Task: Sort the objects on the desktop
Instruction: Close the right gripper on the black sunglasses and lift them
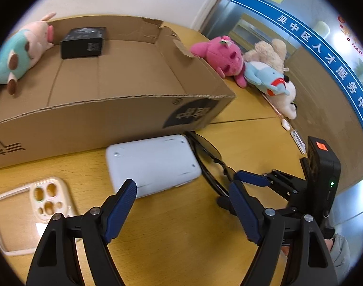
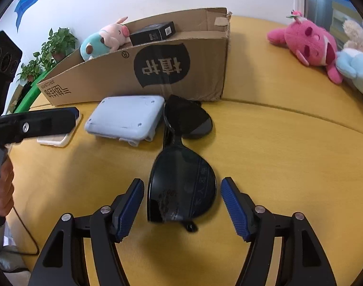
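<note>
- The right gripper [image 2: 182,205] points down at the wooden table [image 2: 288,157], its blue-padded jaws apart on either side of the near lens of the black sunglasses [image 2: 181,186]; a gap shows between each pad and the lens rim, so nothing is clamped.
- The sunglasses lie flat on the table, running from 6 o'clock up towards 12 in the right wrist view; the far lens reaches almost to the cardboard box [image 2: 157,71].
- At 10 o'clock from the sunglasses lies a pale grey device [image 2: 126,116], underside up, just in front of the box.
- The left gripper [image 1: 182,190] hangs above the table with its jaws wide apart and empty, the grey device just beyond its left pad.
- At 9 o'clock in the left wrist view lies a cream phone case [image 1: 31,212], flat on the table.
- Inside the box, at its far end, rest a pink-and-teal plush pig [image 1: 21,50] and a small black carton [image 1: 83,41].
- At 2 o'clock, beyond the box, a pink plush [image 1: 222,57], a beige plush [image 1: 267,52] and a blue-and-white plush [image 1: 272,78] lie bunched together at the table edge.
</note>
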Available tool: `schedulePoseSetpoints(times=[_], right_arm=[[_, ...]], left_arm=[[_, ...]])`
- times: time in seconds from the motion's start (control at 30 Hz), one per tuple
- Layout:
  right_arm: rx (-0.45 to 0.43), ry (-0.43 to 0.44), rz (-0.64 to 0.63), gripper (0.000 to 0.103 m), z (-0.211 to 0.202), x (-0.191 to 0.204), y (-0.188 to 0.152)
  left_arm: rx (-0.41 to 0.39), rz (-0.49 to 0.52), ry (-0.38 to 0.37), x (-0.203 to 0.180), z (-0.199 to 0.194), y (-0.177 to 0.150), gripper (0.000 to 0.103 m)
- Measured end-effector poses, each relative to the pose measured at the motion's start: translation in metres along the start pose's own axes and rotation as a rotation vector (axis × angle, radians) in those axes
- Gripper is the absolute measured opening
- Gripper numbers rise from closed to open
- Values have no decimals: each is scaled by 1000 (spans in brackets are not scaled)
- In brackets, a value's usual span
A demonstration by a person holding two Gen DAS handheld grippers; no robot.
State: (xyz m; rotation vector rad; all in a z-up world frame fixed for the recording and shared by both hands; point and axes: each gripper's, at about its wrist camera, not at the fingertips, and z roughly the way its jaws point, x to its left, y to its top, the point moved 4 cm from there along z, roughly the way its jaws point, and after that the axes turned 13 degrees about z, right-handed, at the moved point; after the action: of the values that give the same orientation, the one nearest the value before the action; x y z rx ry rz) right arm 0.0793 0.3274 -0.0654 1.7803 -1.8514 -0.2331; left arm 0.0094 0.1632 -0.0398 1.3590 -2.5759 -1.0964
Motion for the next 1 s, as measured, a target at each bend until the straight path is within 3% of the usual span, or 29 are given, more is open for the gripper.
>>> schedulePoseSetpoints(times=[0.03,0.3,0.5,0.6,0.67,0.83,1.0], right_arm=[[-5,-8,-2,52,0,0,1],[3,-36,67,52,-11,-6,-10],[-4,27,169,51,-32,-12,-39],[-8,64,219,51,-36,-13,-46],[-10,83,239,51,-37,-12,-47],[0,138,242,51,-32,1,-45],[-1,177,226,51,-30,18,-45]], left_arm=[[3,-2,-5,-1,1,1,80],[55,-35,-123,-21,26,-1,80],[118,-40,-247,-51,53,-5,79],[163,-51,-274,-61,68,-10,78],[151,-37,-274,-65,68,-10,76],[170,-45,-243,-61,67,-12,38],[150,-54,-232,-53,56,-12,37]])
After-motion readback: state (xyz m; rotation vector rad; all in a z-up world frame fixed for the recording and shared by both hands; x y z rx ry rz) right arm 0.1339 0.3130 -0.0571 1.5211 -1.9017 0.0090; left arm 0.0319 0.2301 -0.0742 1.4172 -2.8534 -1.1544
